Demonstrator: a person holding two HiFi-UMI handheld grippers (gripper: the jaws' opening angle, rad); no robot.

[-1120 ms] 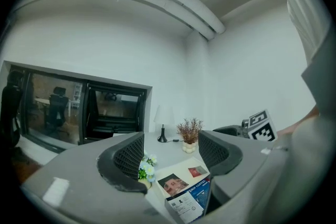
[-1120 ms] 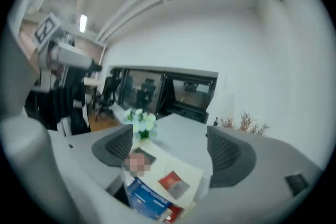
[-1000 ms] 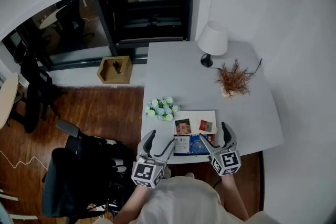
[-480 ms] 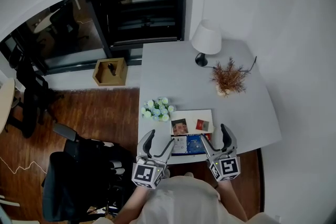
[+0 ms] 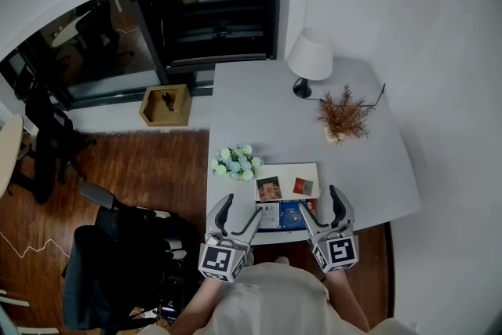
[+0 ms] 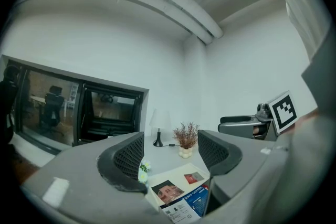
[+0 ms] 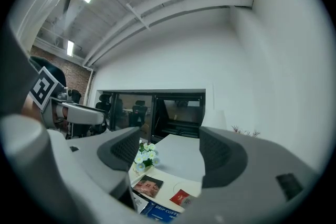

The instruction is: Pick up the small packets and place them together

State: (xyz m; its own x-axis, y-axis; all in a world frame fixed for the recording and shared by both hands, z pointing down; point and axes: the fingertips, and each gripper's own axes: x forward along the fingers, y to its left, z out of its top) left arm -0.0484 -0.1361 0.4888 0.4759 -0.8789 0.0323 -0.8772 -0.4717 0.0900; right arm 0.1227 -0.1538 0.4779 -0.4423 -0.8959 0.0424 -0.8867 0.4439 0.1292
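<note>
"DRIP COFFEE" on blue packet (image 6: 193, 198)

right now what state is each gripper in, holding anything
Left gripper: open, nothing between its jaws.
Right gripper: open, nothing between its jaws.

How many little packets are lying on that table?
3 visible: a dark brown square packet on the white board, left side, a small red packet to its right, and a blue-and-white coffee packet at the near edge of the table. Others may be hidden from view.
</note>
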